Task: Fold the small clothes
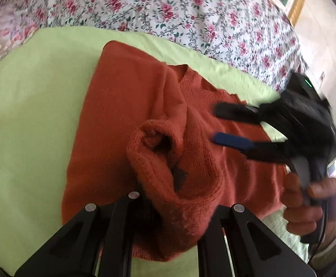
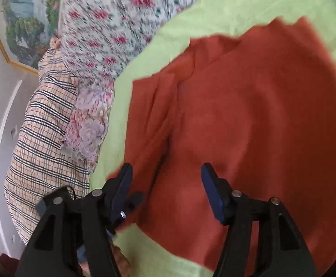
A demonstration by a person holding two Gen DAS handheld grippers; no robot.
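Observation:
A rust-orange knit sweater lies on a light green sheet, its left side folded over the body. My left gripper is shut on the sweater's ribbed sleeve cuff and holds it bunched above the body. My right gripper is open and empty, hovering over the sweater's right side, one finger blue-padded. In the right wrist view the right gripper is open just above the sweater, touching nothing.
A floral quilt is heaped along the far side of the green sheet. In the right wrist view a plaid cloth and a pink floral pillow lie at the left, beside a white wall.

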